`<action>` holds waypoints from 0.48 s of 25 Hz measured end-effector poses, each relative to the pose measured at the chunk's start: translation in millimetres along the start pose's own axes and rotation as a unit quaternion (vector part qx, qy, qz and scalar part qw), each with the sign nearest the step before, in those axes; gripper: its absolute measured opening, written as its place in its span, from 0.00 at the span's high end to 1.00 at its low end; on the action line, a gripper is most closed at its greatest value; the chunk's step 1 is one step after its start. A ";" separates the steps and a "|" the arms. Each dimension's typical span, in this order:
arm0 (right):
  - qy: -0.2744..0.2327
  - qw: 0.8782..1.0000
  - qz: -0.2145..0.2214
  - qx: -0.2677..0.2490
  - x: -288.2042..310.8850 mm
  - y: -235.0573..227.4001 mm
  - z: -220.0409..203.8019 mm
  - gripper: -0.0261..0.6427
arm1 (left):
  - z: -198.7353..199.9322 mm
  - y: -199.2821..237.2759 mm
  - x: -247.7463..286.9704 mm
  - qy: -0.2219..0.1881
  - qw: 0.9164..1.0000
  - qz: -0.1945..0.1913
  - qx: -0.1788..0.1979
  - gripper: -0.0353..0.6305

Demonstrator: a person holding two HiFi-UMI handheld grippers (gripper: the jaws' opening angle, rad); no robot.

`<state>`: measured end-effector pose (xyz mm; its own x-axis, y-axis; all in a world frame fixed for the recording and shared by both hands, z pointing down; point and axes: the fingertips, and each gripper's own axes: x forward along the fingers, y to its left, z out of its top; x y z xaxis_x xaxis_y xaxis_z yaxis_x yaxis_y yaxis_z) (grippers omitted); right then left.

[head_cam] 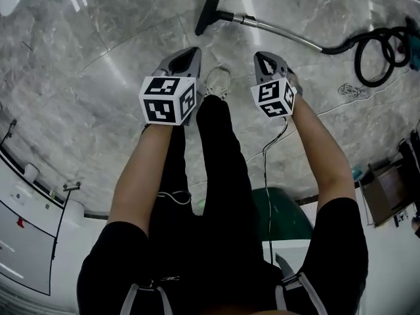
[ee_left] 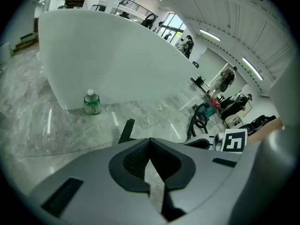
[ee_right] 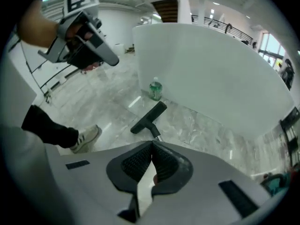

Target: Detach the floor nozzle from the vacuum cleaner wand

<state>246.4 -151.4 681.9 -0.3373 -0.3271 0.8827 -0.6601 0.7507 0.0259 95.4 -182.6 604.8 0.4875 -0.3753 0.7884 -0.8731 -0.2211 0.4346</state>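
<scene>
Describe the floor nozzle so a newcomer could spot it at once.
On the grey marble floor, a silver wand runs from a coiled black hose. The floor nozzle is the flat black bar across its other end, unlike the looping hose.

The right gripper (ee_right: 151, 145) has its jaws pressed together with nothing between them. Just beyond them, the black floor nozzle (ee_right: 149, 117) lies on the marble floor (ee_right: 201, 125), still on its wand (ee_right: 157, 137). Farther off, a green bottle (ee_right: 155, 90) stands by the white wall (ee_right: 211, 64).

Overhead plus low gripper views; common floor nozzle (head_cam: 207, 13)
</scene>
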 end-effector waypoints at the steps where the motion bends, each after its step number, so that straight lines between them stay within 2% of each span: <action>1: -0.001 1.000 0.003 -0.016 12.6 -1.8 -10.4 0.95 | -6.4 2.5 10.9 0.001 1.000 -0.004 -0.007 0.95; 2: 0.002 1.000 0.008 -0.026 26.9 -4.4 -20.5 0.94 | -13.3 5.9 20.9 0.003 1.000 -0.007 -0.016 0.95; 5: 0.042 0.998 0.021 -0.043 73.5 -12.6 -56.1 0.68 | -44.0 14.9 42.3 0.022 0.999 -0.012 -0.035 0.95; 7: 0.081 0.994 0.018 -0.070 101.8 -20.7 -81.1 0.58 | -68.0 17.0 50.8 0.039 0.998 -0.014 -0.043 0.95; 10: 0.119 0.987 0.000 -0.110 143.8 -39.5 -100.9 0.56 | -95.4 22.5 56.1 0.055 0.997 -0.014 -0.048 0.95; 12: 0.132 0.984 -0.008 -0.120 171.2 -48.5 -104.6 0.56 | -111.2 27.3 54.8 0.064 0.996 -0.012 -0.058 0.95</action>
<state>290.9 -183.7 880.8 -0.1209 -0.2025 0.9718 -0.4758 0.8710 0.1223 97.1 -109.1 708.3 0.5100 -0.2517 0.8225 -0.8598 -0.1204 0.4962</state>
